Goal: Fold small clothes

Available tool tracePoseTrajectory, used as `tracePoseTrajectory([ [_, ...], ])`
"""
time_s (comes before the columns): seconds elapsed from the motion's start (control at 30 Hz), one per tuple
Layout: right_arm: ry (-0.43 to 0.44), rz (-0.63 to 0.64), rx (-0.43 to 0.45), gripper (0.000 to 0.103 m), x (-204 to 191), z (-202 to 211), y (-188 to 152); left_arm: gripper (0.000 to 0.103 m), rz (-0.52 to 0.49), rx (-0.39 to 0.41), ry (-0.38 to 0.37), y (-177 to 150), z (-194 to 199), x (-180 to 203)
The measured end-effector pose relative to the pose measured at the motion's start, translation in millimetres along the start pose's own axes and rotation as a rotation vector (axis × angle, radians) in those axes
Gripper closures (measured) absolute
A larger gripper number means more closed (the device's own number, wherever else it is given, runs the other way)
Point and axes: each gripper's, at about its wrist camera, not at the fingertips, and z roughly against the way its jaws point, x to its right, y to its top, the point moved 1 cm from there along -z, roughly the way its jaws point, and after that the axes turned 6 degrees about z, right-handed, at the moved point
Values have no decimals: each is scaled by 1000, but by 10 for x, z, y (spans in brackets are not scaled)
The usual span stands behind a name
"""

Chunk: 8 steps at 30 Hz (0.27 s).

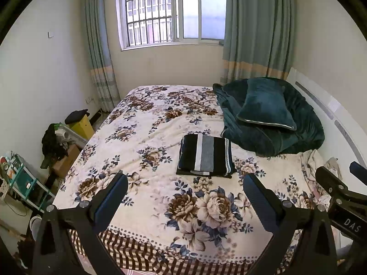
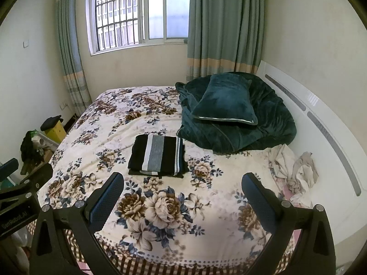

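Observation:
A folded black garment with white and grey stripes lies flat in the middle of the floral bedspread; it also shows in the right wrist view. A crumpled pile of pale small clothes lies at the bed's right side near the headboard. My left gripper is open and empty, held above the bed's near edge, well short of the folded garment. My right gripper is open and empty too, beside the left one, whose body shows at the left of the right wrist view.
A dark green blanket with a green pillow on it is heaped at the far right of the bed. A white headboard runs along the right. Boxes, a yellow bin and a teal rack stand on the floor at left.

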Motion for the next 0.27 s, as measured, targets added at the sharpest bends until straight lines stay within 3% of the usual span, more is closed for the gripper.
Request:
tracePoseTrajectory([
  [0.27, 1, 3, 1, 0, 22, -18, 17, 0, -4, 7, -7, -9, -10, -71],
])
